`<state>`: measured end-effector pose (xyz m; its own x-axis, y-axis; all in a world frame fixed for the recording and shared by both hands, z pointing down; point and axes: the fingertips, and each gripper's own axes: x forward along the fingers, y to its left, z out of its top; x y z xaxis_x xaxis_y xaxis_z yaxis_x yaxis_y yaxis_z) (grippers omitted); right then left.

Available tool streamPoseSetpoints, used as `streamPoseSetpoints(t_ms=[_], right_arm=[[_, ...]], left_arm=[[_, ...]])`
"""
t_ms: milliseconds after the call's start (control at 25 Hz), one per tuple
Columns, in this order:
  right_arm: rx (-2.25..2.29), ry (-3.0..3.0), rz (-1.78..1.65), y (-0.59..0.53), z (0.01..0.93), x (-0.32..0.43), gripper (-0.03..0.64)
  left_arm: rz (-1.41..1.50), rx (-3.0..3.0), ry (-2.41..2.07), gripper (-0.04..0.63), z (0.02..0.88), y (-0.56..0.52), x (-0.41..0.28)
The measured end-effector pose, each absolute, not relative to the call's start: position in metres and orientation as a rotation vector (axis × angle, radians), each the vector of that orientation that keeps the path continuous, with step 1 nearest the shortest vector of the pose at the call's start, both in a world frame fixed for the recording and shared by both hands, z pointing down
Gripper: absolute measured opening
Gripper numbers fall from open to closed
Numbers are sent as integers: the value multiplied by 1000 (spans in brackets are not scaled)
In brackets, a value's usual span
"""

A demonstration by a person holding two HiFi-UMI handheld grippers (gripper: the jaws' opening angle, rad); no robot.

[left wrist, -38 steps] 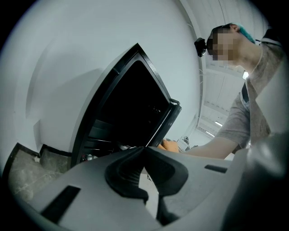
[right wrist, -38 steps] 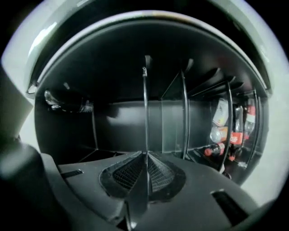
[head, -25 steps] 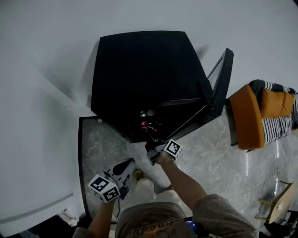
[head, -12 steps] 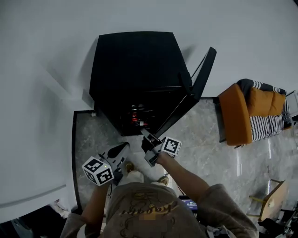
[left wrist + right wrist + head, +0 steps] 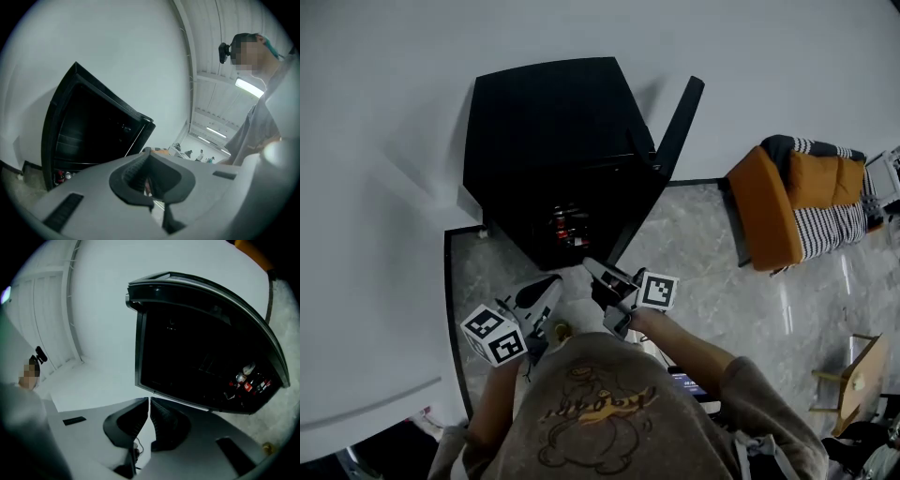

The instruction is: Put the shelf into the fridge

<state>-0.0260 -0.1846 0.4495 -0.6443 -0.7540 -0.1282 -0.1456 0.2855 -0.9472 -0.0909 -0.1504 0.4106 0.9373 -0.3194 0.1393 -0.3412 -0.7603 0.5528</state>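
The black fridge (image 5: 553,155) stands against the white wall, its door (image 5: 673,127) swung open at the right. Bottles and cans (image 5: 565,225) sit low in its dark inside, and the right gripper view shows them too (image 5: 248,379). Faint shelf lines (image 5: 70,140) show in the interior in the left gripper view. I see no loose shelf. My right gripper (image 5: 602,279) hangs just before the fridge's opening, jaws shut on nothing (image 5: 149,411). My left gripper (image 5: 539,302) is lower left, near the person's body, also shut and empty (image 5: 146,174).
An orange armchair with a striped cushion (image 5: 783,202) stands right of the fridge on the marble floor (image 5: 703,262). A wooden stool (image 5: 862,380) is at the far right. A white wall panel runs along the left. People stand far off (image 5: 197,153).
The head view has shifted, so the fridge and its door sit further left in the picture. Both grippers have moved only slightly and stay shut.
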Motion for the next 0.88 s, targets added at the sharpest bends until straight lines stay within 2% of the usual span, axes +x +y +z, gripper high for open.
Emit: streamPoseSetpoints(t_ms=[240, 600, 880], right_arm=[[-881, 2129, -1240, -156, 421, -9, 28], [-808, 2607, -862, -109, 354, -28, 28], [-679, 2742, -709, -100, 357, -42, 28]], left_arm=[[65, 2523, -417, 5, 398, -141, -77], [82, 2567, -368, 5, 386, -134, -57], [67, 2587, -359, 5, 383, -129, -57]])
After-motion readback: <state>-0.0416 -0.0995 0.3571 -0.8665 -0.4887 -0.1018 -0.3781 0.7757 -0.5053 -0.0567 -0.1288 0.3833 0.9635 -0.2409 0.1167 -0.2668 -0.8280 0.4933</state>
